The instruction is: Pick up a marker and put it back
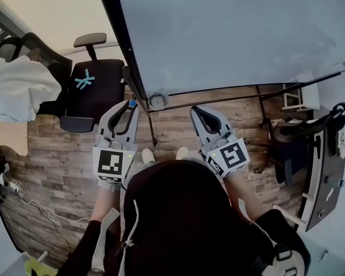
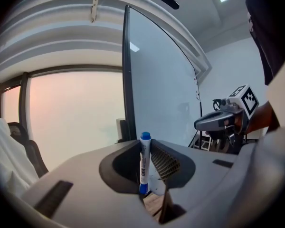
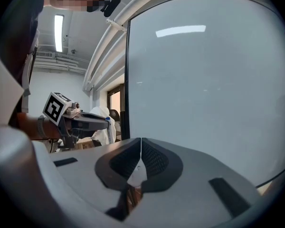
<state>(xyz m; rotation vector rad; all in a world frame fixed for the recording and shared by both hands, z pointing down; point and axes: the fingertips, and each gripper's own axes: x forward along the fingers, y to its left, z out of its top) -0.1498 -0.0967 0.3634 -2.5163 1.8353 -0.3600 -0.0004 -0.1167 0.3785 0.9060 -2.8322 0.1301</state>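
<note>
A white marker with a blue cap stands upright between the jaws of my left gripper, which is shut on it. In the head view the marker's blue cap pokes out at the tips of the left gripper, close to the whiteboard's left frame. My right gripper is shut with nothing in it, its tips just below the whiteboard's lower edge. In the right gripper view its jaws meet in front of the whiteboard.
The large whiteboard on a black stand fills the upper middle. A round white object sits at its lower left corner. A black office chair stands to the left, another chair and a desk to the right. Cables lie on the wooden floor at lower left.
</note>
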